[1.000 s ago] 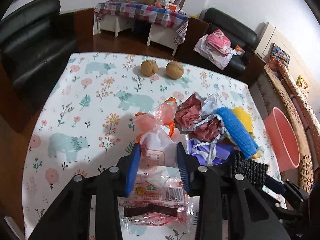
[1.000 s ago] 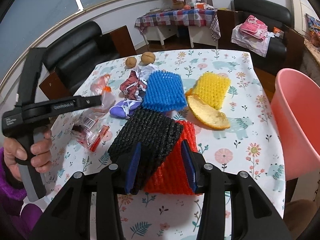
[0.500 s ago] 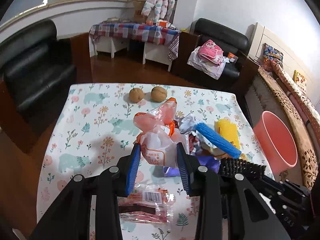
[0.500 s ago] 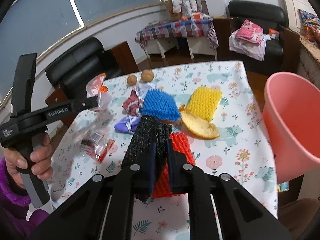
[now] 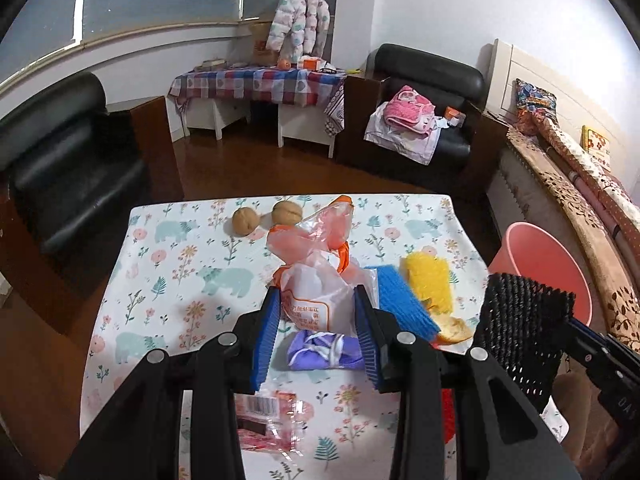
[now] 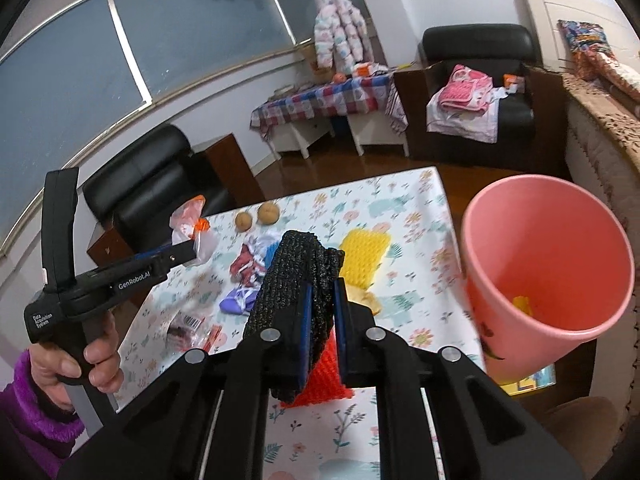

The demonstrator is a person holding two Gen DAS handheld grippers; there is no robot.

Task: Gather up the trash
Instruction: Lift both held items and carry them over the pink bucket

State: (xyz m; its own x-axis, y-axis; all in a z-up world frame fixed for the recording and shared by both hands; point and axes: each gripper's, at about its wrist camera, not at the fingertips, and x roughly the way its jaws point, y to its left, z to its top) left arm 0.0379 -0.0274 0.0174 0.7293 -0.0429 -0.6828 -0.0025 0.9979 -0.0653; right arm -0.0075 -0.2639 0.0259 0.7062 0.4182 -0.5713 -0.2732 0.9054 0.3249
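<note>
Left wrist view: the left gripper (image 5: 316,322) sits at lower centre of the frame, its two blue pads pressed against the sides of a crumpled clear plastic bag (image 5: 316,276) with orange trim and printed text. The bag rises upward from the pads, its long axis running up the frame, lifted above the floral tablecloth (image 5: 180,264). The pink bin (image 5: 540,256) stands at the right edge of the frame, beyond the table's right side, so it lies to the right of this gripper. At lower right the black foam net (image 5: 520,320) hangs upright, held by the other gripper and closer to the bin. Still on the cloth: a blue foam net (image 5: 400,300), a yellow foam net (image 5: 430,282), a purple wrapper (image 5: 324,354) and two walnuts (image 5: 266,216).

Right wrist view: the right gripper (image 6: 320,320) fills the lower centre, its pads nearly together and clamped on the black foam net (image 6: 296,272), which stands upright with its long axis vertical. The pink bin (image 6: 548,264) opens at right of the frame, just beside the net, something yellow at its bottom. The left gripper (image 6: 188,250) appears at left of the frame, well apart from the bin. Judging from this, the right hand is nearer and its drop likely comes first.
</note>
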